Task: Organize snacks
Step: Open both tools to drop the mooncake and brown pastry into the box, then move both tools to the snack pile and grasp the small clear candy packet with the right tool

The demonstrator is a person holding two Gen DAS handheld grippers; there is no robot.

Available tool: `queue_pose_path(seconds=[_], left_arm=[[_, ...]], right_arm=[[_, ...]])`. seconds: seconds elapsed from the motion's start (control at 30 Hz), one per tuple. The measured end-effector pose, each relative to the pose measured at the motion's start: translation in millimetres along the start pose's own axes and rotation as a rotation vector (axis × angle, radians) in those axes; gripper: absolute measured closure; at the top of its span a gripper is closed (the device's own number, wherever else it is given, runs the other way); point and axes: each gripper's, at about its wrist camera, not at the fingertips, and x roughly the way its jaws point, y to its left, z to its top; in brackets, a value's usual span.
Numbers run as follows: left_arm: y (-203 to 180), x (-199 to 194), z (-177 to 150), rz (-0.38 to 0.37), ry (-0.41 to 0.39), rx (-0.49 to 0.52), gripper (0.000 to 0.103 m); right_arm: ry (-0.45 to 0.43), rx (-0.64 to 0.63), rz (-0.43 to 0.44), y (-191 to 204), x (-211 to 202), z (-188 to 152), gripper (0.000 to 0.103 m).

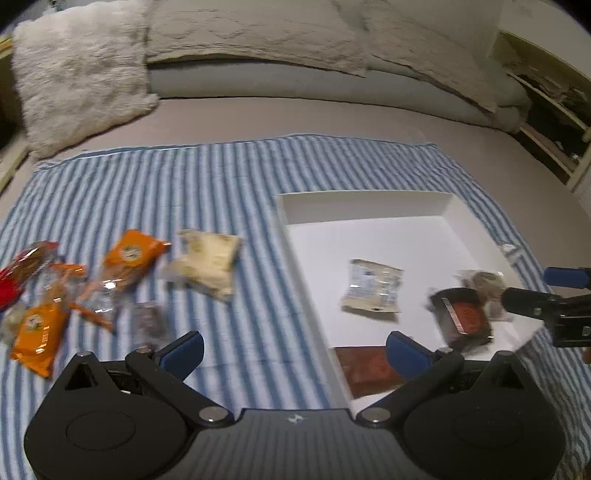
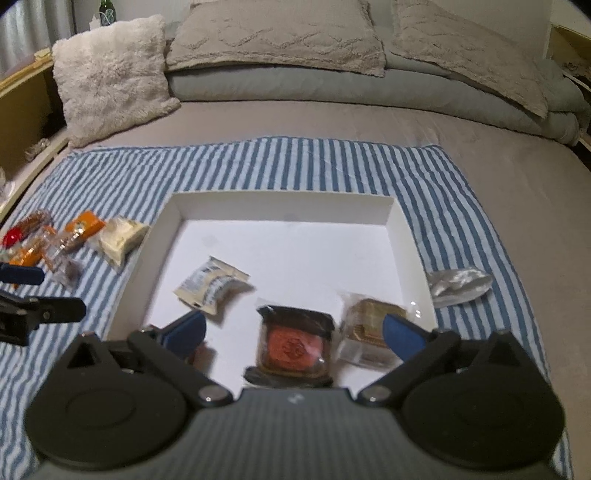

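Note:
A white box (image 1: 458, 214) (image 2: 170, 225) lies on a blue striped cloth (image 1: 221, 177) (image 2: 295, 166) on a bed. In it are a cream packet (image 1: 371, 291) (image 2: 212, 284), a dark packet with a red cake (image 1: 463, 317) (image 2: 293, 341), a clear-wrapped brown snack (image 2: 369, 332) and a brown flat packet (image 1: 369, 371). Left of the box lie orange packets (image 1: 129, 258) (image 2: 83, 225), a pale packet (image 1: 207, 266) (image 2: 120, 238) and other snacks. My left gripper (image 1: 295, 350) is open and empty over the box's left wall. My right gripper (image 2: 295, 332) is open and empty above the red cake packet.
A fluffy white cushion (image 1: 77, 81) (image 2: 110, 77) and beige pillows (image 2: 277, 33) lie at the head of the bed. A crumpled silver wrapper (image 2: 460, 284) lies right of the box. A wooden shelf (image 1: 554, 110) stands at the right.

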Motion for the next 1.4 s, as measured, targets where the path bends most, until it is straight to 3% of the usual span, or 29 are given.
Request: queue_pose_path(seconds=[0.53, 1.0, 1.2, 1.4], left_arm=[[88, -27, -8, 0.172, -0.083, -0.082, 0.0], [164, -28, -26, 0.271, -0.117, -0.181, 0.0], [177, -25, -31, 0.281, -0.16, -0.147, 0.0], [179, -9, -29, 0.325, -0.151, -0.034, 0.0]], right_arm=[[-0.038, -0.071, 0.095, 80, 15, 17, 0.0], [-0.047, -0.125, 0.176, 153, 41, 28, 0.0], [-0.024, -0.086, 0.209, 172, 57, 32, 0.0], [0.017, 0.028, 0.279, 190, 76, 37, 0.001]])
